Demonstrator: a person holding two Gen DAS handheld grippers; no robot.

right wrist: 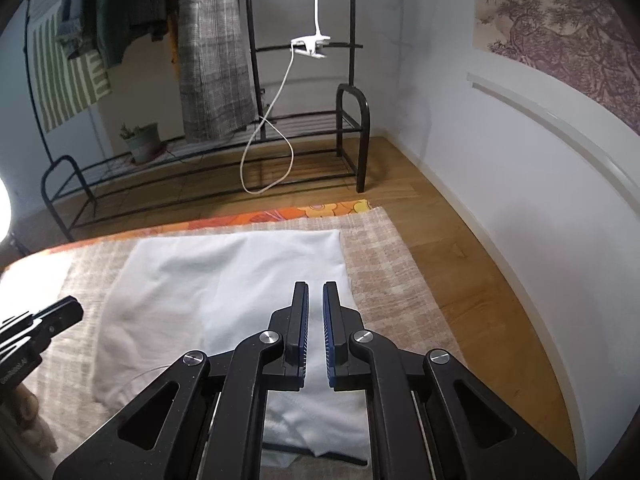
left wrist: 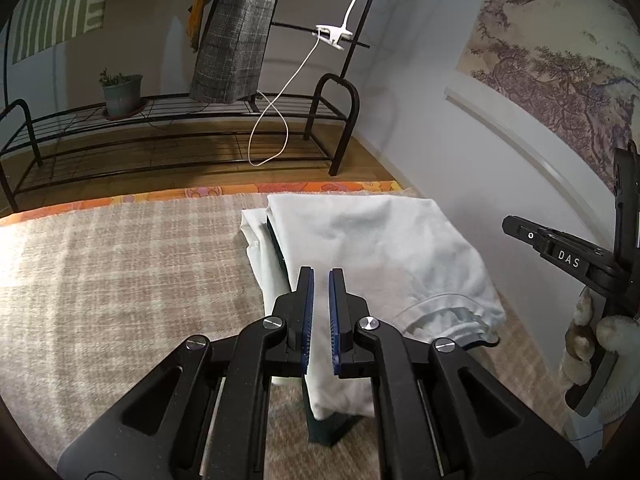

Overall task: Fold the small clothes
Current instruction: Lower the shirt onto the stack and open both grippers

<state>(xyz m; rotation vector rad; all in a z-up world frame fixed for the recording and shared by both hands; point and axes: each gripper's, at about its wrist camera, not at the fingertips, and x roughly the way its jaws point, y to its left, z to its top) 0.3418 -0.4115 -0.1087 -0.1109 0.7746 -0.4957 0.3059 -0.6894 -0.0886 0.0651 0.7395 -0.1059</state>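
A white garment (left wrist: pixel 380 248) lies folded on the plaid blanket (left wrist: pixel 120 272), with a dark edge showing inside its left fold. My left gripper (left wrist: pixel 320 272) hovers over the garment's near left part, jaws shut with only a slit between the blue pads and nothing pinched. In the right wrist view the same garment (right wrist: pixel 224 280) spreads flat. My right gripper (right wrist: pixel 315 285) is shut above its near right part, and the fabric passes beneath it. A gloved hand (left wrist: pixel 604 344) holds the right tool at the left view's right edge.
An orange flowered sheet (right wrist: pixel 320 210) edges the blanket (right wrist: pixel 392 264). Beyond it are wood floor, a black metal rack (left wrist: pixel 160 120) with a potted plant (left wrist: pixel 122 94), hanging clothes and a clip lamp (left wrist: pixel 334 36) with a dangling white cord. A white wall (right wrist: pixel 500 184) runs along the right.
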